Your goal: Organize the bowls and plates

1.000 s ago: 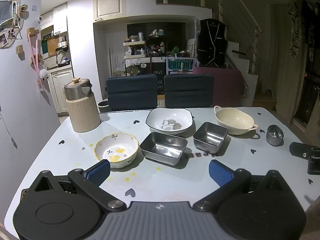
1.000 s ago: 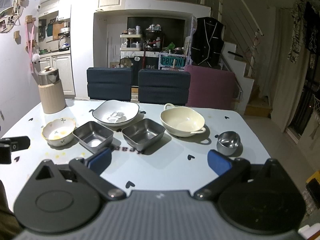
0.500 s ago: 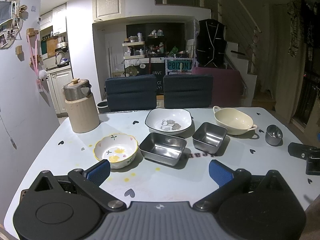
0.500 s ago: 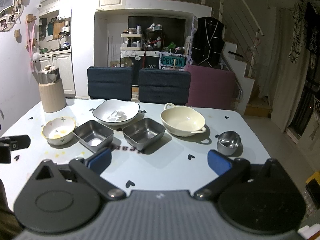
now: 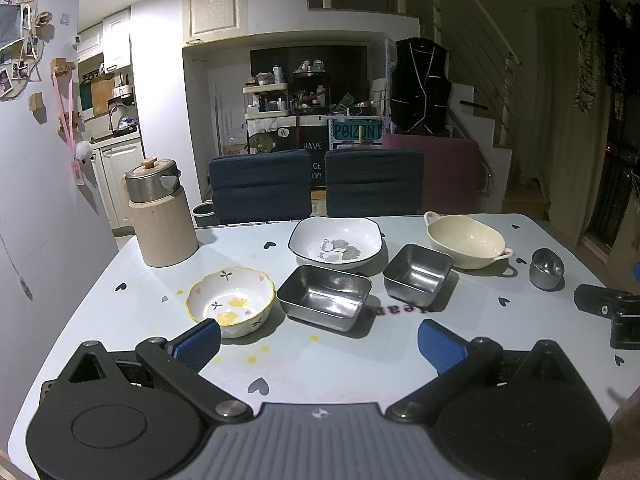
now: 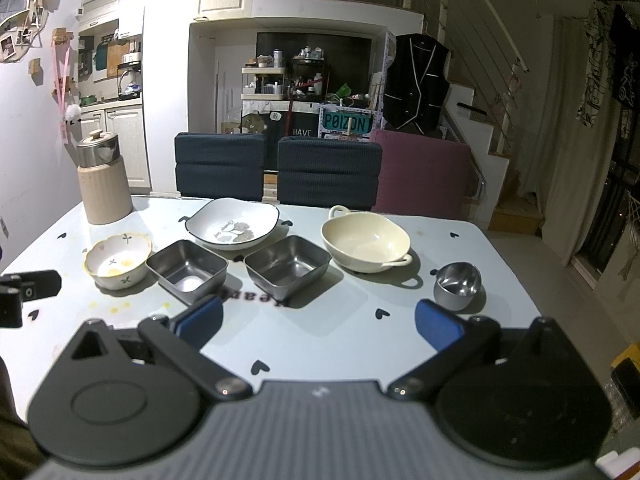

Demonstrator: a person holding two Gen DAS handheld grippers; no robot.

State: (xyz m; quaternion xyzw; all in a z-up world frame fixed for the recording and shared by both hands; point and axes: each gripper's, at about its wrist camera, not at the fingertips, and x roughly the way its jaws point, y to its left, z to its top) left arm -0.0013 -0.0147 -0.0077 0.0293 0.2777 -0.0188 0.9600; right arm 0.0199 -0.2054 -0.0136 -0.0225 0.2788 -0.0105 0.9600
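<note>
Several dishes stand on the pale table [image 5: 320, 364]. A flowered bowl with a yellow rim [image 5: 231, 302] [image 6: 119, 261] is at the left. Two square steel dishes [image 5: 325, 295] [image 5: 418, 273] [image 6: 187, 271] [image 6: 288, 265] sit in the middle, a white leaf-print plate [image 5: 336, 241] [image 6: 235, 223] behind them. A cream two-handled bowl [image 5: 465, 241] [image 6: 367, 243] and a small steel cup [image 5: 546, 268] [image 6: 457, 285] are at the right. My left gripper [image 5: 319, 342] is open near the flowered bowl. My right gripper [image 6: 319, 326] is open, nothing between its fingers.
A beige canister with a steel lid [image 5: 160, 219] [image 6: 103, 178] stands at the table's far left corner. Two dark blue chairs [image 5: 262, 184] [image 5: 374, 182] and a purple one [image 6: 420, 178] line the far edge. Each view shows the other gripper's black body [image 5: 612, 312] [image 6: 24, 292] at the side.
The left view has come slightly closer to the dishes. The right view has barely shifted. Both grippers stay open and no dish has moved.
</note>
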